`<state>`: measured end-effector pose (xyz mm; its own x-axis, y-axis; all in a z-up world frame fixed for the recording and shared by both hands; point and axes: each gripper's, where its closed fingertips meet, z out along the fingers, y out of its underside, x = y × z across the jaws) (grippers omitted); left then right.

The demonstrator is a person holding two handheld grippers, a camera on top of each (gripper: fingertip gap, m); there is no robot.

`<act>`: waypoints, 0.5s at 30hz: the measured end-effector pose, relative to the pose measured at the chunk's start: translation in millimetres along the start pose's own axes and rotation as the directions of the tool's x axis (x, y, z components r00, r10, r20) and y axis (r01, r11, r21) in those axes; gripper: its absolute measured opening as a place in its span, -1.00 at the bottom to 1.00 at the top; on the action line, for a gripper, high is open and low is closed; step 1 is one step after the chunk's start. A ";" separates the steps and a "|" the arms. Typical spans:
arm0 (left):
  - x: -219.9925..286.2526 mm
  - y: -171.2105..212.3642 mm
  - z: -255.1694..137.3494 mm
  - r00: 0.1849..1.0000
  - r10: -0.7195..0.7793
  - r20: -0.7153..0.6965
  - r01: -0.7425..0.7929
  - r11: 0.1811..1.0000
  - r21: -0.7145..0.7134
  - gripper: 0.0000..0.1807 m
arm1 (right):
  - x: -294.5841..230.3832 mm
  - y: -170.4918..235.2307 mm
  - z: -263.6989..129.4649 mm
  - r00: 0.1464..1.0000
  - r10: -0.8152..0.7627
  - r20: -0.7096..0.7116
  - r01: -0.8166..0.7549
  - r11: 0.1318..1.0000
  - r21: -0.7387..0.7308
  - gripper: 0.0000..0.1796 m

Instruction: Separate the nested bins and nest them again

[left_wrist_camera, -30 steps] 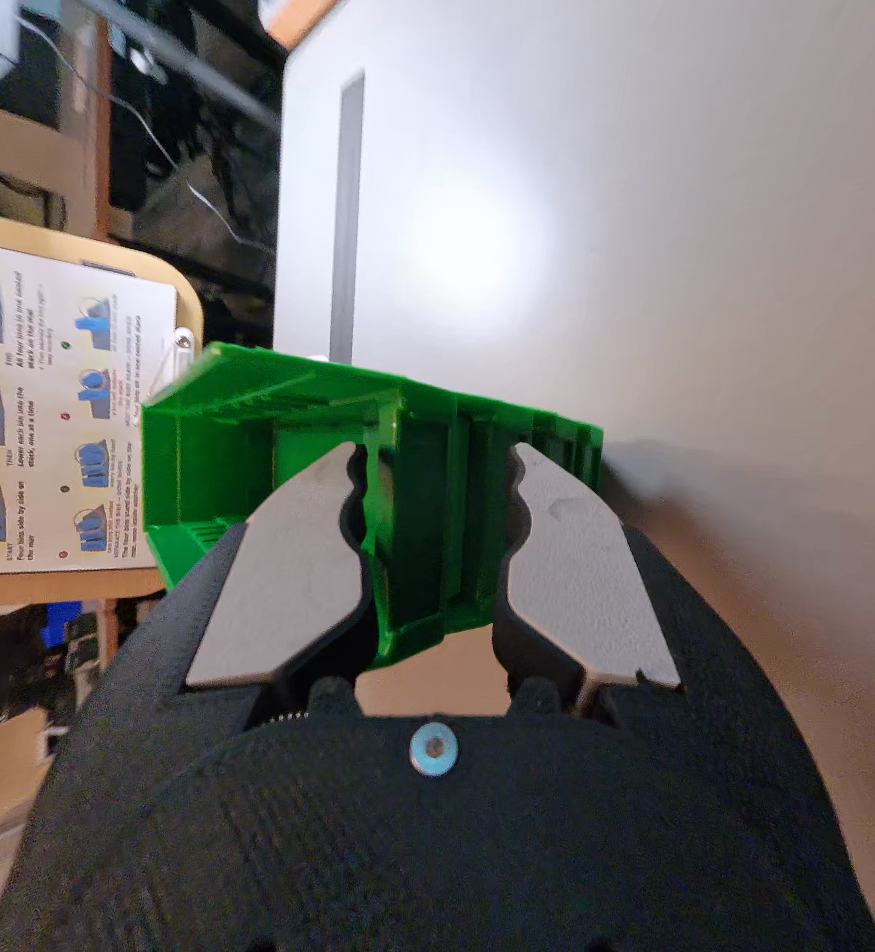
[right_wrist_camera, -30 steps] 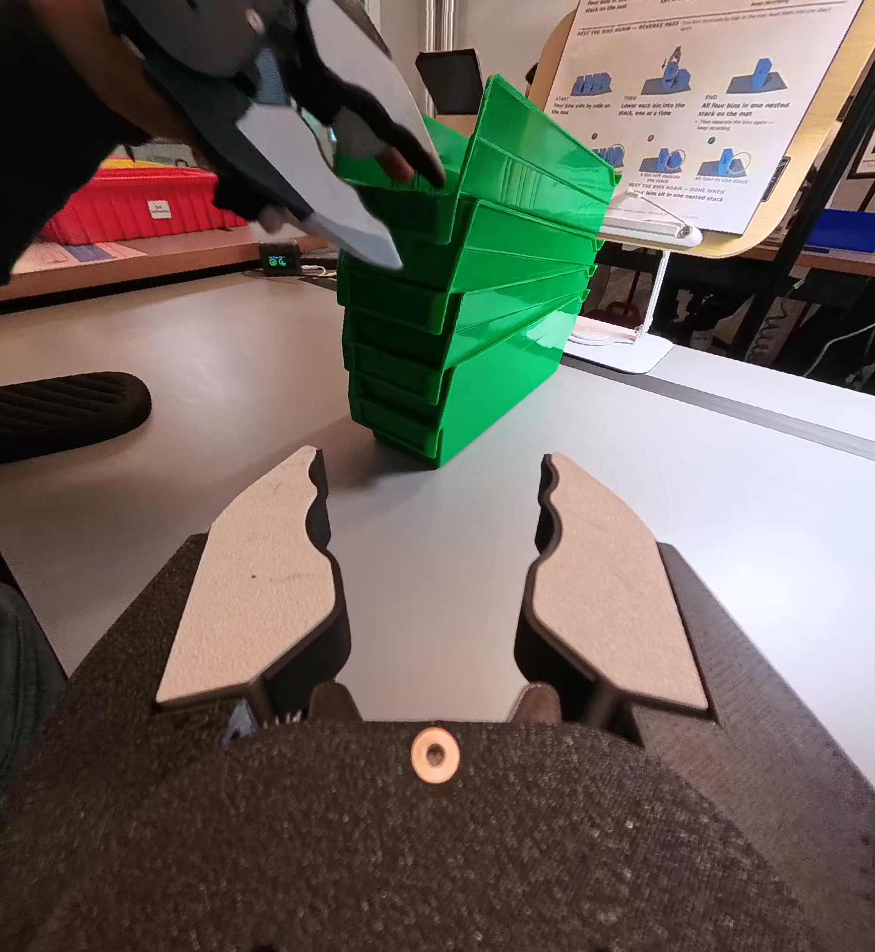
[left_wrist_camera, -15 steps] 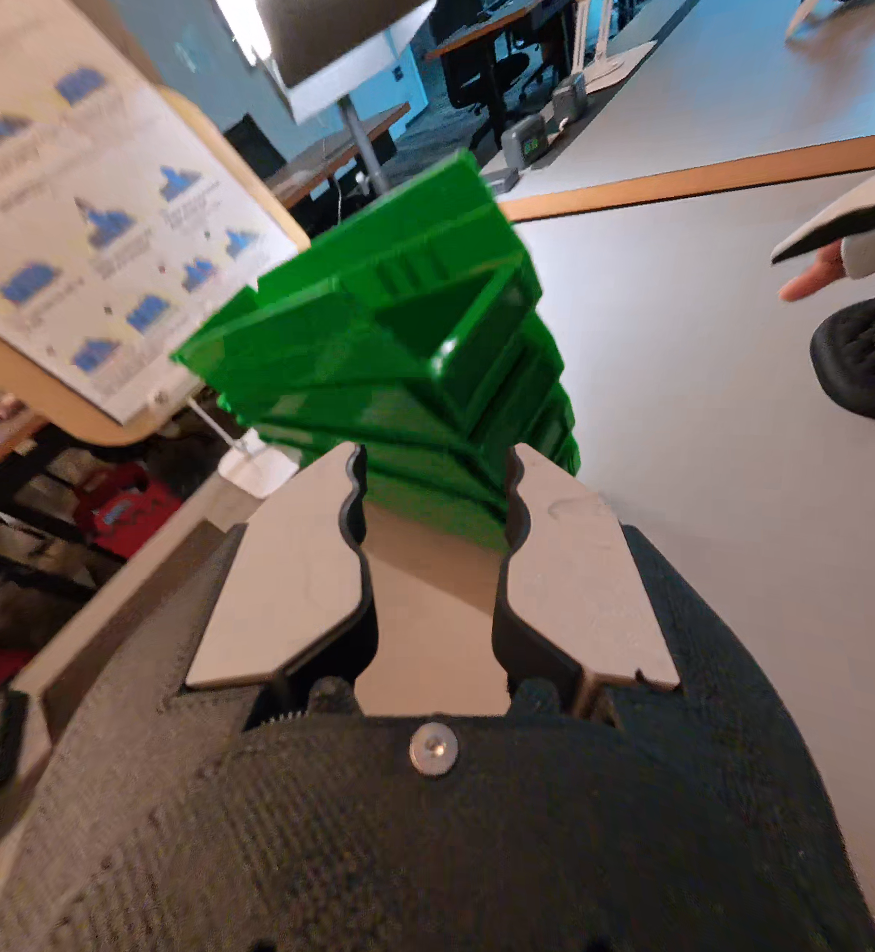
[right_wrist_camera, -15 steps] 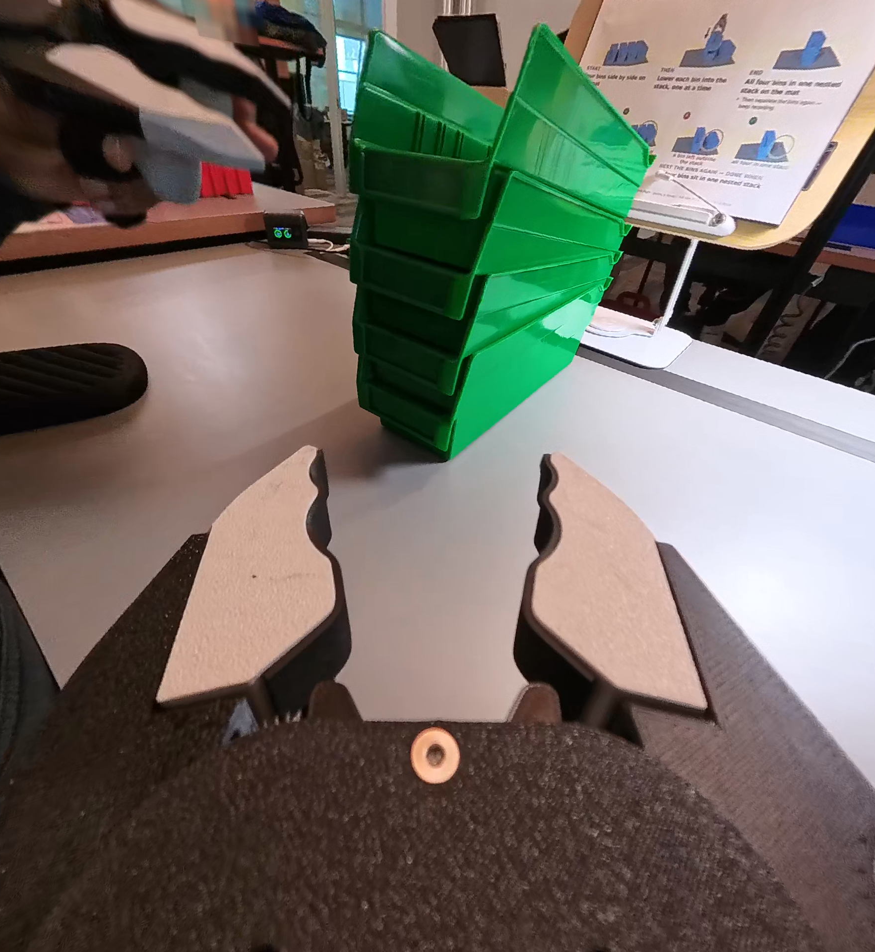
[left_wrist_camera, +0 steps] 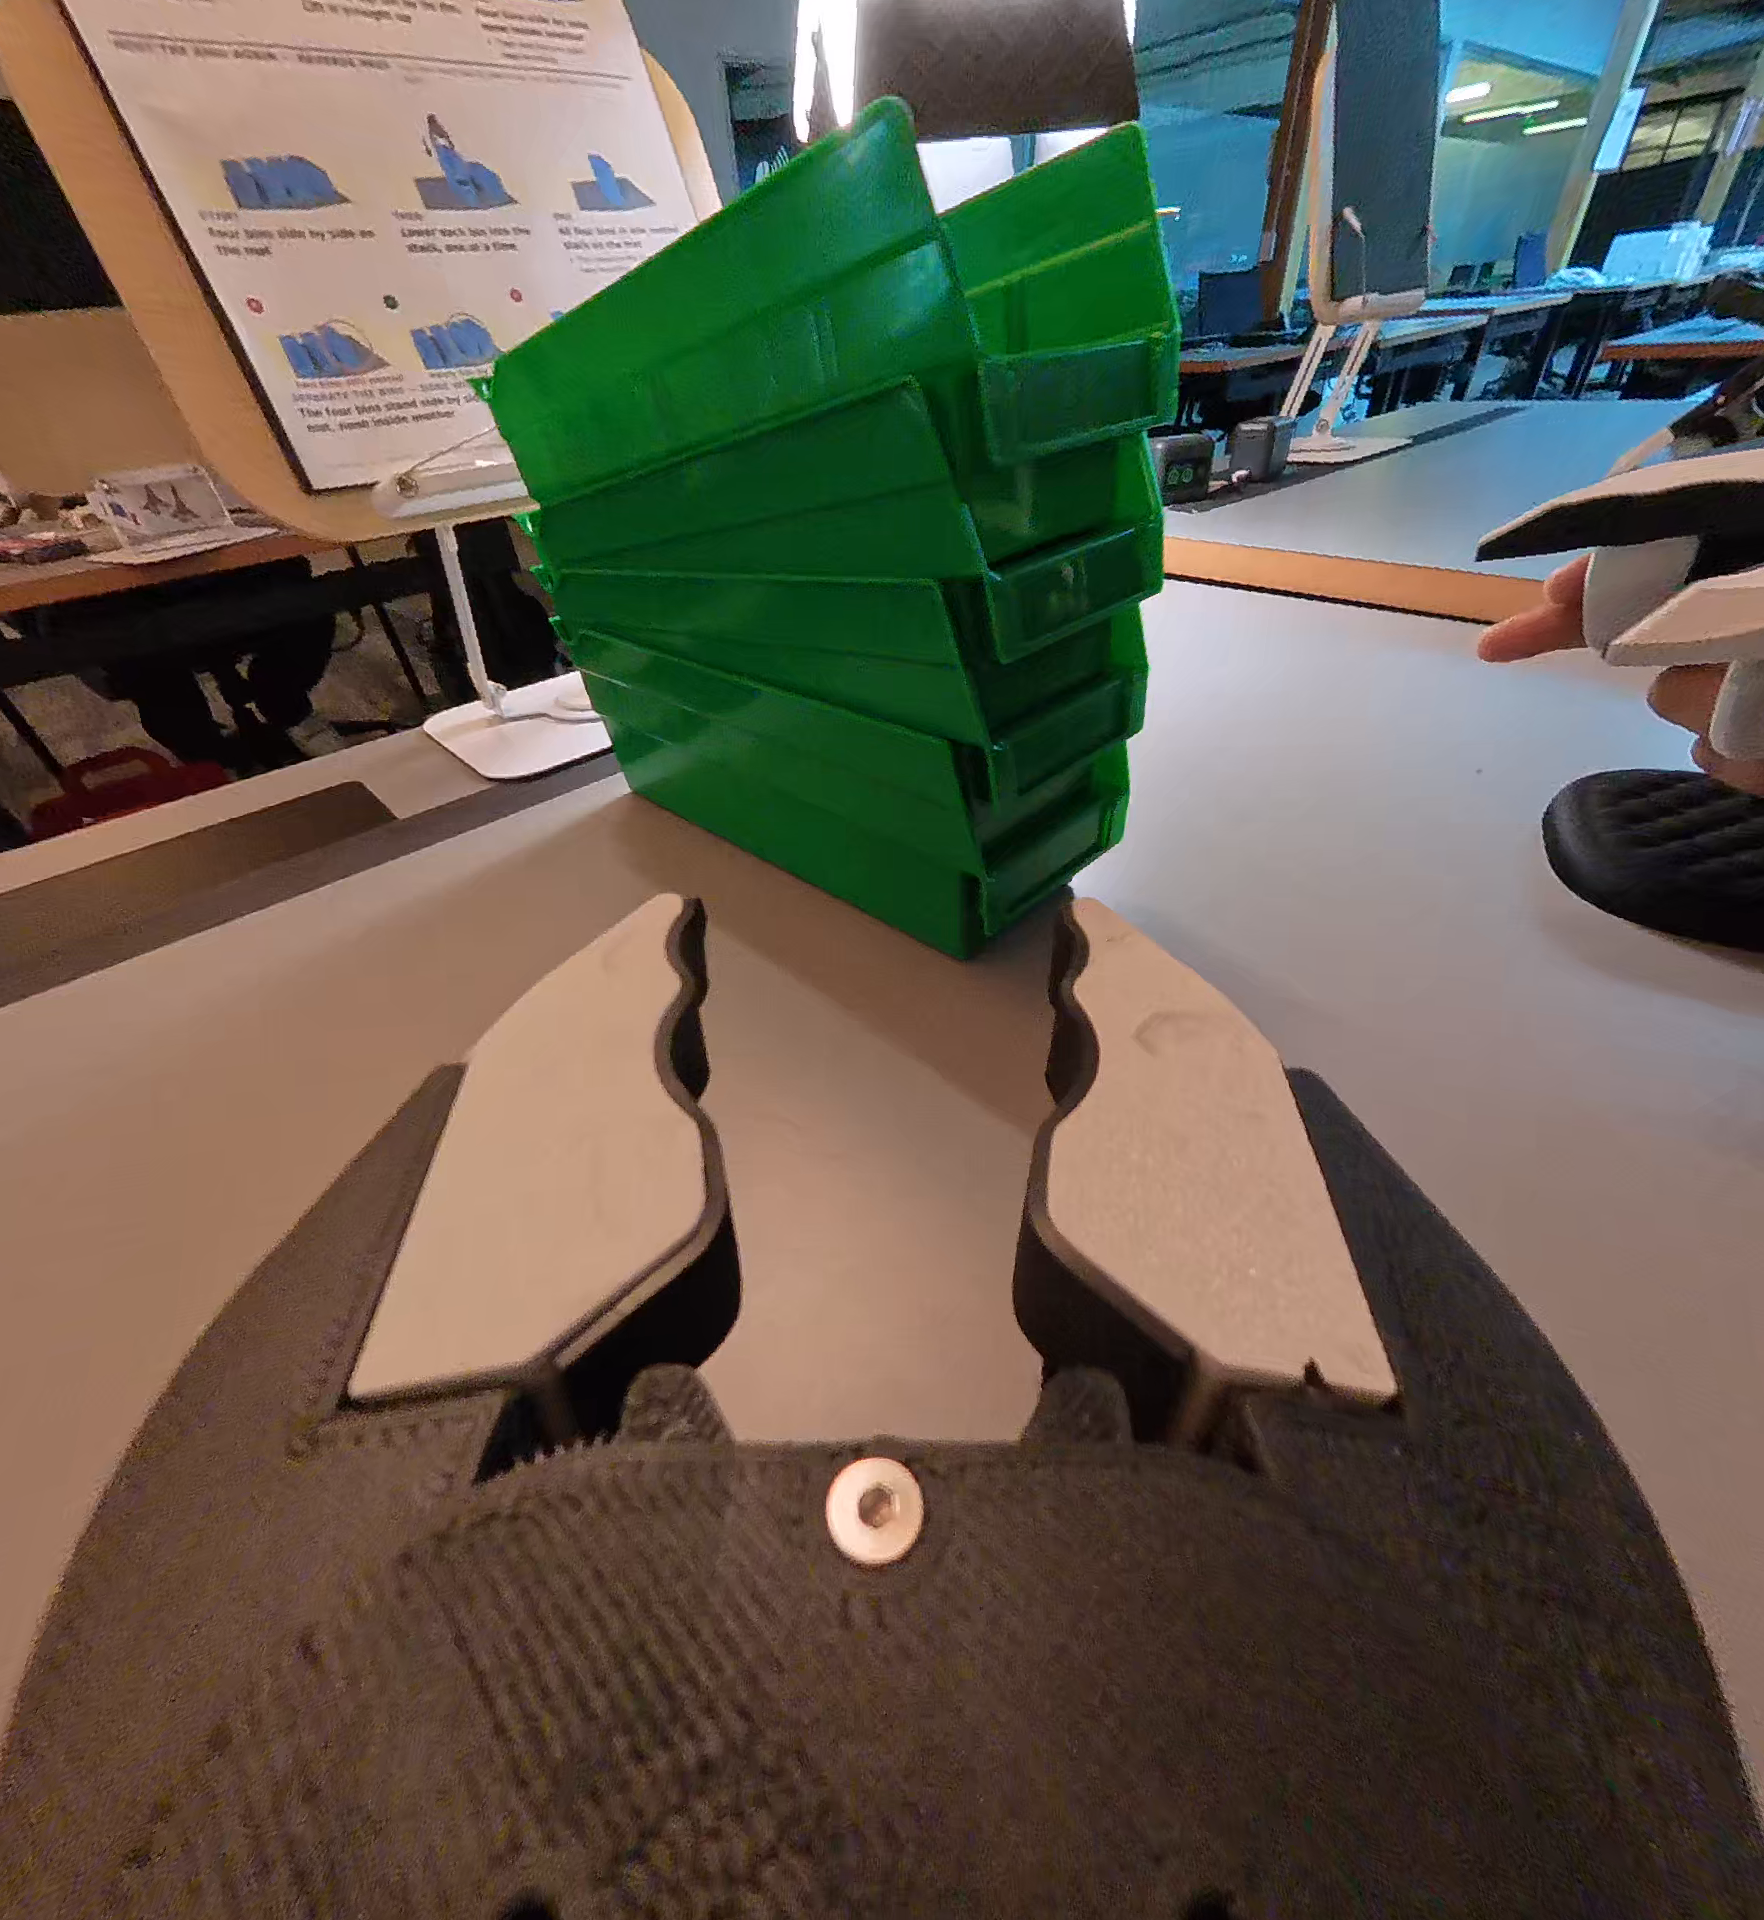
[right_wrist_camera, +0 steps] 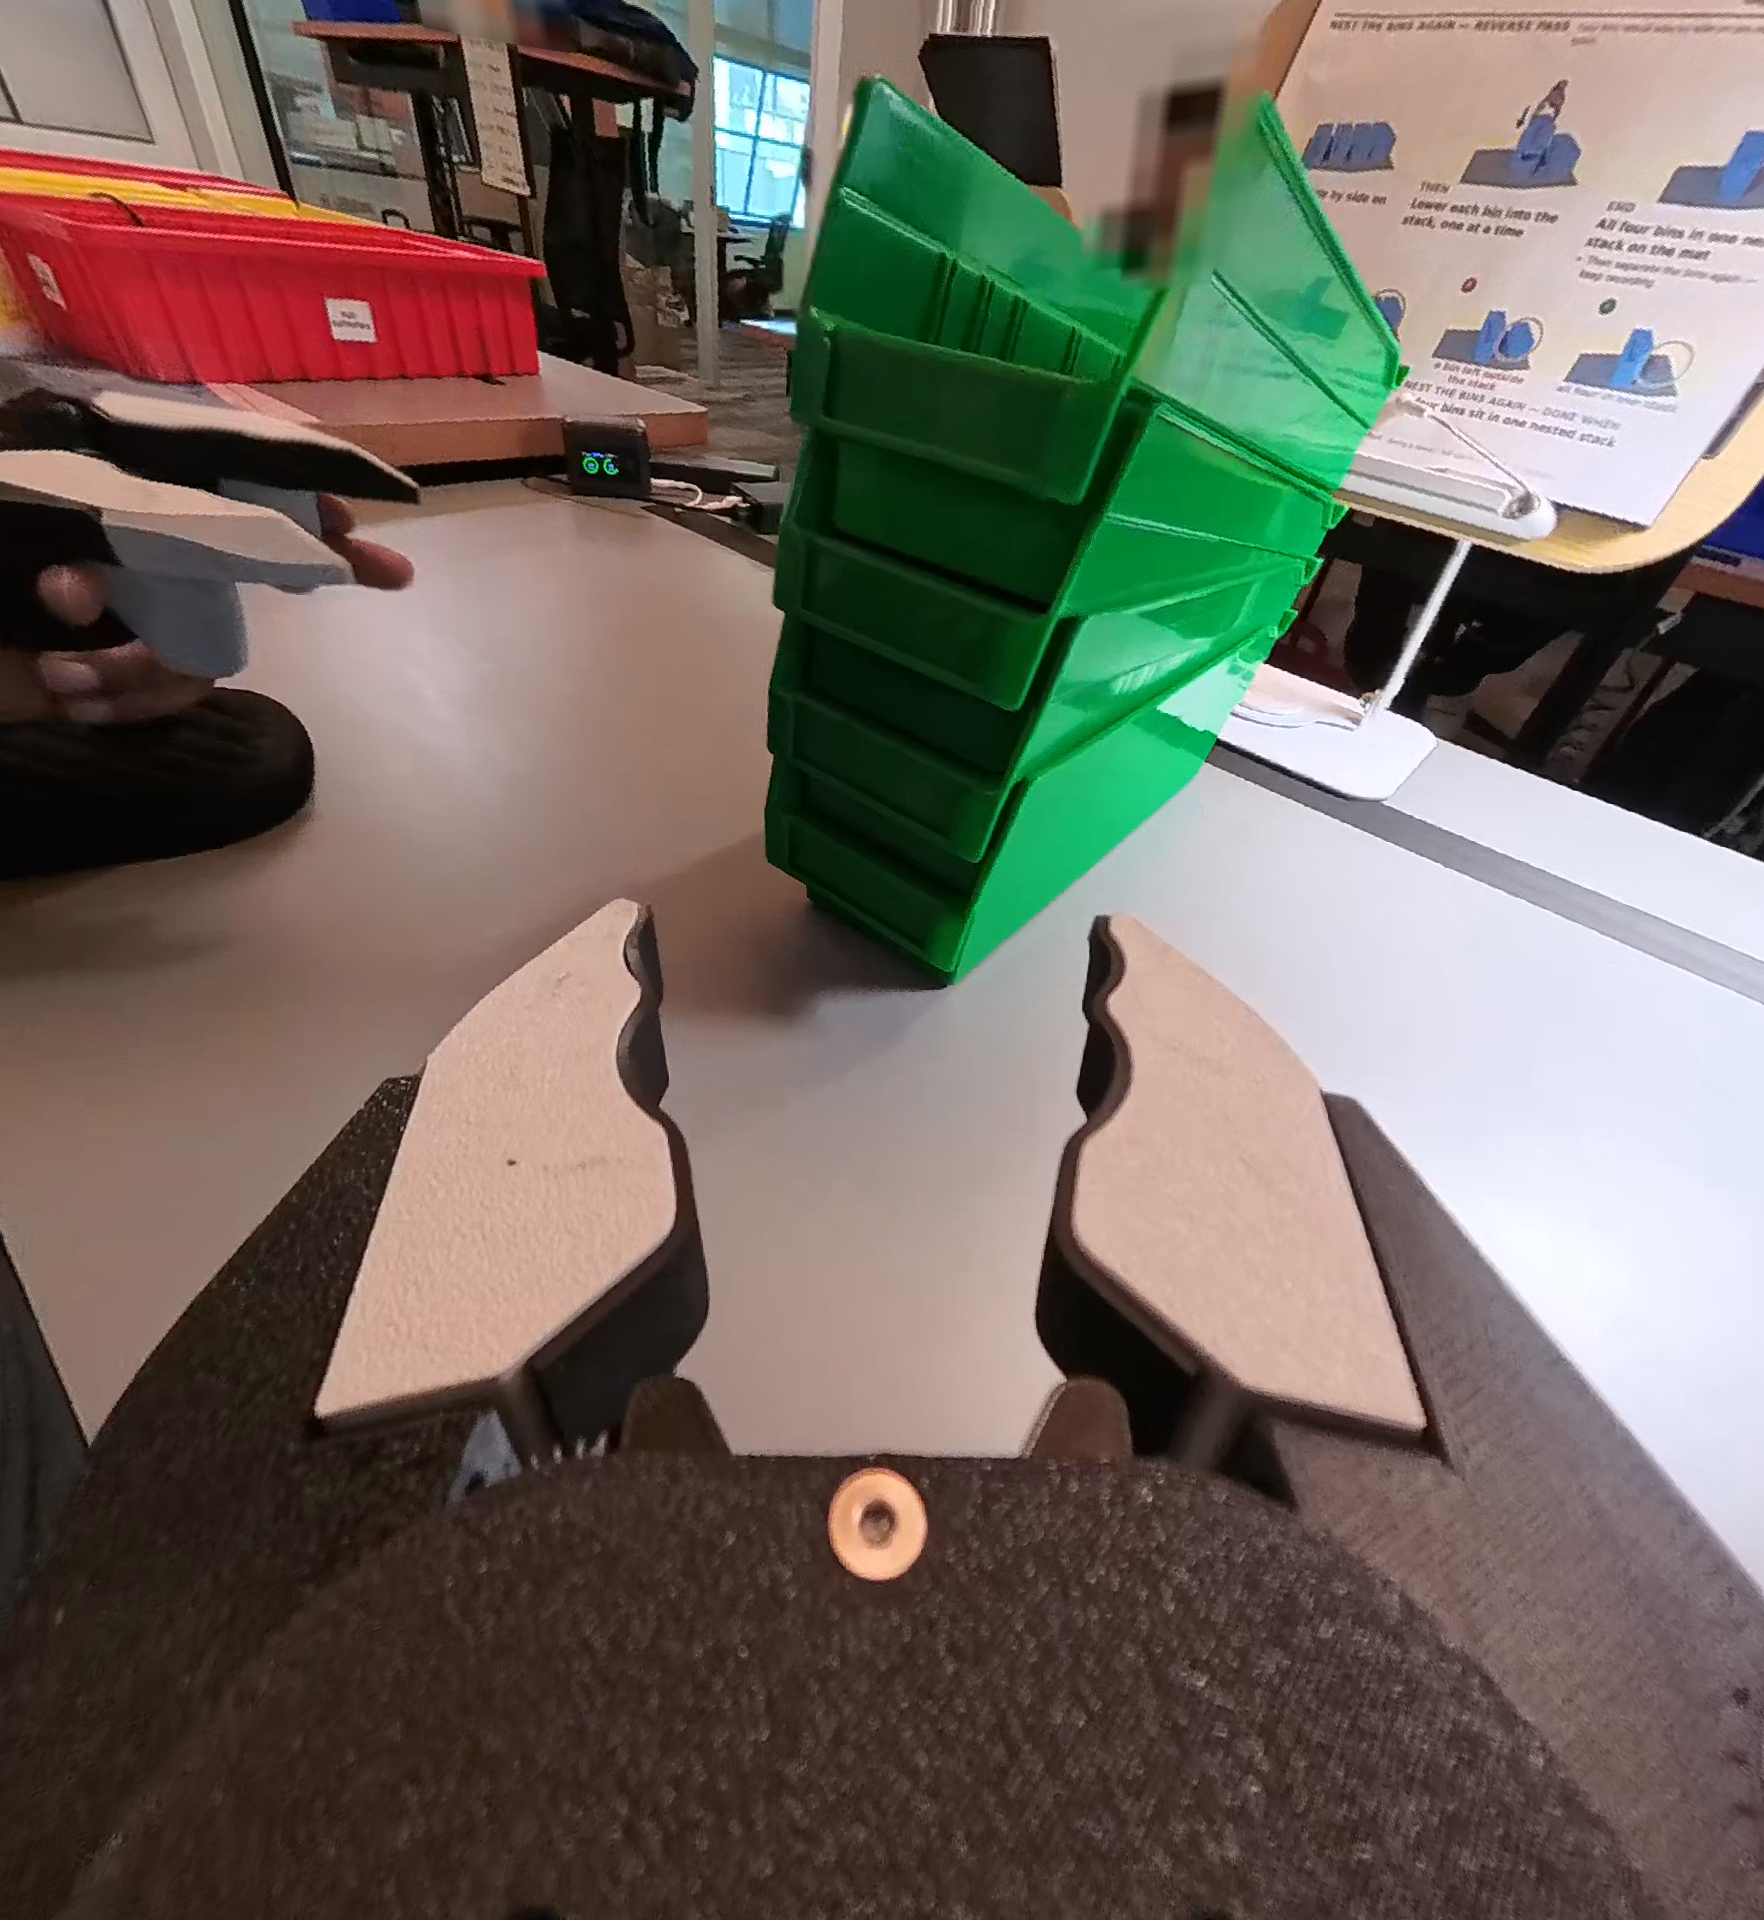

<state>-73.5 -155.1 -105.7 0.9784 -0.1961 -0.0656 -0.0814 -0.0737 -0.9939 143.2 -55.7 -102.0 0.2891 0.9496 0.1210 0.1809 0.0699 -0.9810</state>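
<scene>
on the grey table (left_wrist_camera: 1377, 1039) stands the stack of nested green bins (left_wrist_camera: 857, 582), its upper bins tilted. just short of it, the left gripper (left_wrist_camera: 878, 925) hovers with jaws apart and empty. the right gripper (right_wrist_camera: 873, 925) is likewise spread, holding nothing, near the stack's corner.

Bare grey counter (left_wrist_camera: 1325, 790) between and just ahead of both pairs of fingers, nothing lying in either gap. Straight past the left gripper (left_wrist_camera: 878, 966), a leaning stack of green bins (left_wrist_camera: 857, 582) blocking the way, its bottom corner just beyond the fingertips. Same stack ahead of the right gripper (right_wrist_camera: 873, 966), slightly farther off. Open counter to either side of the stack. Off to the right of the left fingers, a black padded rest (left_wrist_camera: 1699, 873). Behind the stack, an instruction board on a white stand (right_wrist_camera: 1543, 270) closing off the far side.
</scene>
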 end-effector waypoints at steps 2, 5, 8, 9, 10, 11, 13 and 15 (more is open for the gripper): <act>-3.6 8.0 4.6 0.999 -0.038 -0.020 0.038 0.999 -0.031 -0.27 | -4.0 -7.2 3.9 1.000 -0.021 0.003 0.021 1.000 0.008 -0.14; -0.4 11.4 5.8 0.992 -0.111 -0.064 0.109 0.993 -0.040 -0.25 | -9.1 -21.7 14.0 0.994 -0.104 0.018 0.104 0.995 0.005 -0.23; -0.3 12.0 5.0 0.992 -0.104 -0.066 0.102 0.994 -0.037 -0.25 | -9.8 -39.3 30.6 0.969 -0.245 0.035 0.246 0.969 -0.020 -0.29; 0.7 11.2 5.1 0.990 -0.119 -0.077 0.116 0.993 -0.035 -0.25 | -10.3 -46.5 36.6 0.955 -0.293 0.046 0.295 0.955 -0.033 -0.29; 1.8 10.3 5.0 0.987 -0.136 -0.090 0.133 0.991 -0.032 -0.25 | -10.8 -54.6 42.3 0.937 -0.344 0.054 0.347 0.937 -0.041 -0.30; 1.9 9.7 4.7 0.985 -0.145 -0.095 0.142 0.989 -0.030 -0.25 | -11.0 -62.7 48.2 0.914 -0.400 0.062 0.403 0.914 -0.049 -0.32; -0.3 9.5 4.1 0.988 -0.133 -0.084 0.131 0.991 -0.026 -0.25 | -7.9 -76.2 61.1 0.858 -0.509 0.073 0.514 0.854 -0.083 -0.33; -1.1 8.1 3.3 0.987 -0.136 -0.084 0.135 0.991 -0.018 -0.25 | -3.1 -85.5 75.6 0.801 -0.591 0.097 0.599 0.792 -0.121 -0.34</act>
<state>-74.6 -152.2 -114.0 0.9609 -0.2657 0.0776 0.0477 -0.1174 -0.9919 55.7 -41.6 -29.9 0.0333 0.7488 0.6619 0.4303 0.5870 -0.6857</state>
